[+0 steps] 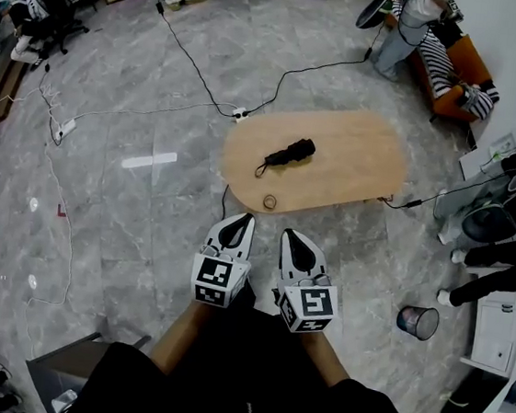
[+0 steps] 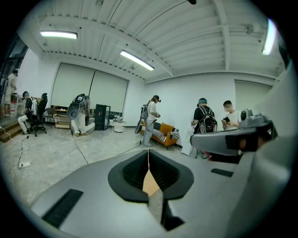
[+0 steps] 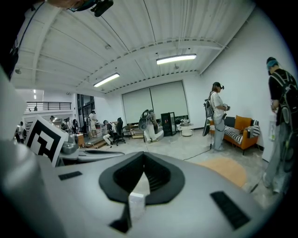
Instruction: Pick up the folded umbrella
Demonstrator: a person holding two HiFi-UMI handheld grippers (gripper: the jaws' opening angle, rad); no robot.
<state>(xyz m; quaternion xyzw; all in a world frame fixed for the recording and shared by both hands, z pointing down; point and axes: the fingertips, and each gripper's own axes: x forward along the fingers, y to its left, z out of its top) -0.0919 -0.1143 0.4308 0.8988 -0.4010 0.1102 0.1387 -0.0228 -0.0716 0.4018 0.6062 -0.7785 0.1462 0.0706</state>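
folded black umbrella (image 1: 289, 154) lying on oval wooden counter (image 1: 365, 158), small ring (image 1: 270, 201) near it, left claw (image 1: 234, 231) and right claw (image 1: 298, 249) both closed, empty, short of counter, floor bin (image 1: 417, 322) contents unclear

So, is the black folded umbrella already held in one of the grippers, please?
No, the black folded umbrella lies on the oval wooden table, clear of the left gripper and the right gripper.
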